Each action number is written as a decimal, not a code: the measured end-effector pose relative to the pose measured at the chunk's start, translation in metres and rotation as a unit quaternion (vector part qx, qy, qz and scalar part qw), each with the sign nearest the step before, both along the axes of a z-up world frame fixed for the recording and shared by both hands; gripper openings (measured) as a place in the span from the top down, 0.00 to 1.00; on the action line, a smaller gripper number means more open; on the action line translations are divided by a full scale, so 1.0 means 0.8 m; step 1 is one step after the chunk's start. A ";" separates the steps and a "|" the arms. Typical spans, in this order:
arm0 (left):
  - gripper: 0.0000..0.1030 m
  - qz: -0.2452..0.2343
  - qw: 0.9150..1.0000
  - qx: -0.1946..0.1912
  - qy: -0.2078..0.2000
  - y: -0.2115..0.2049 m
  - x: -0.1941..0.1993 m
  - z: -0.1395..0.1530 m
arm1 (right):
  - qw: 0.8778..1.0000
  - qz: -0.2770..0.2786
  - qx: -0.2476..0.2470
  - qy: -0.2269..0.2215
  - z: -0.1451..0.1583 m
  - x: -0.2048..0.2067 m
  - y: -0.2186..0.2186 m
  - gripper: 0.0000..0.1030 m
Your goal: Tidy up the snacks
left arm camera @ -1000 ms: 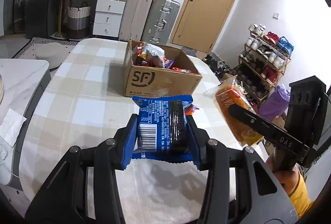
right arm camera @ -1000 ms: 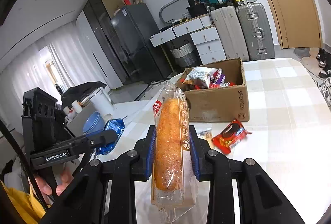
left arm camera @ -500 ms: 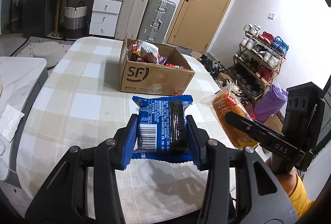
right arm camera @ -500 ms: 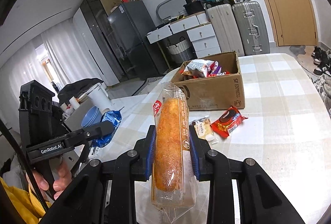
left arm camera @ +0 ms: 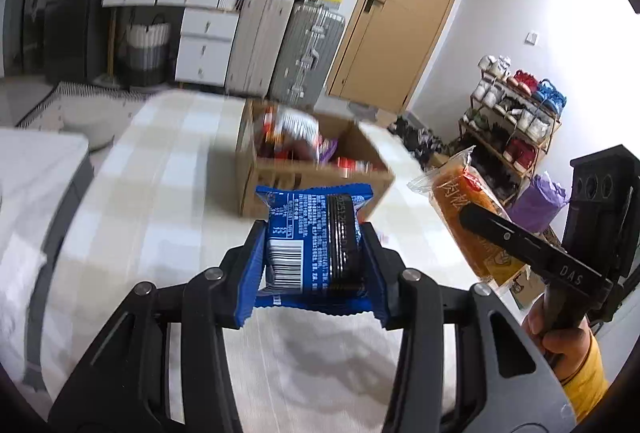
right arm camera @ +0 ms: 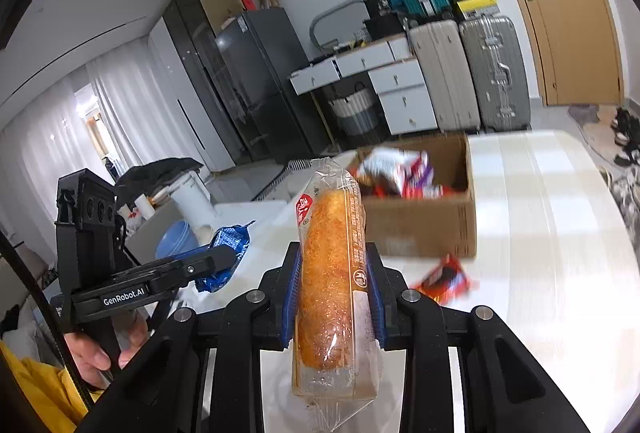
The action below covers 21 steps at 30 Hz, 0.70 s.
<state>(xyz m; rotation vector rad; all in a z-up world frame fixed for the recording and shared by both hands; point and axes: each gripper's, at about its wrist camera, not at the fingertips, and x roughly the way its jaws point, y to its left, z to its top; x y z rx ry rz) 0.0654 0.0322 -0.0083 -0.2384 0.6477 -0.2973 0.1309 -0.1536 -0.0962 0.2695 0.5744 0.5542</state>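
Carrying two snacks at once, the person is holding both grippers above the near end of the table (left arm camera: 132, 193); the left gripper (left arm camera: 314, 253) is clamped on a blue pack (left arm camera: 316, 237), barcode side up, its pads pressing the pack's two long edges; the right gripper (right arm camera: 332, 285) is squeezing a bread roll (right arm camera: 330, 273) in clear wrap, which is standing on end between the pads with its tail hanging below them.

The box (left arm camera: 280, 185) is sitting on the checked cloth at about twelve o'clock from the left gripper and at one o'clock from the right one; it is already holding a heap of packets; a red pack (right arm camera: 442, 279) is lying on the cloth just in front of the box, at two o'clock from the roll; both views are smeared, so whether anything else is lying beside it is hard to say.

The step in hand is probably the drop into the box; to do it well, each gripper should be travelling over the front wall before the pads are letting go, one at a time so the two tools are not crossing; the roll is soft and should not be pinched harder; it is better laid down flat than dropped on end, since the heap is already reaching the rim; the blue pack is slick, so a low release is safer.
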 end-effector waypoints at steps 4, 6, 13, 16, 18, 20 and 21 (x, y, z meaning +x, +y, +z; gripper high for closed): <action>0.59 0.005 1.000 0.012 -0.022 -0.006 0.049 0.026 | 1.000 0.000 -0.005 -0.020 0.030 0.037 -0.004 0.71; 0.59 0.004 1.000 0.015 -0.021 -0.008 0.074 0.035 | 1.000 -0.007 -0.011 -0.026 0.046 0.062 -0.006 0.71; 0.60 0.003 1.000 0.011 -0.006 -0.018 0.170 0.061 | 0.999 -0.022 -0.036 -0.017 0.076 0.145 -0.011 0.71; 0.59 -0.002 1.000 0.009 -0.001 -0.026 0.209 0.066 | 0.999 -0.026 -0.038 -0.011 0.084 0.180 -0.011 0.71; 0.59 -0.013 1.000 -0.011 0.019 -0.028 0.239 0.064 | 0.999 -0.025 -0.040 -0.005 0.087 0.203 -0.010 0.71; 0.60 -0.015 0.998 -0.036 0.045 -0.029 0.274 0.059 | 0.999 -0.026 -0.041 0.007 0.086 0.230 -0.009 0.71; 0.60 -0.016 0.997 -0.044 0.053 -0.030 0.286 0.056 | 0.999 -0.029 -0.042 0.015 0.083 0.243 -0.007 0.71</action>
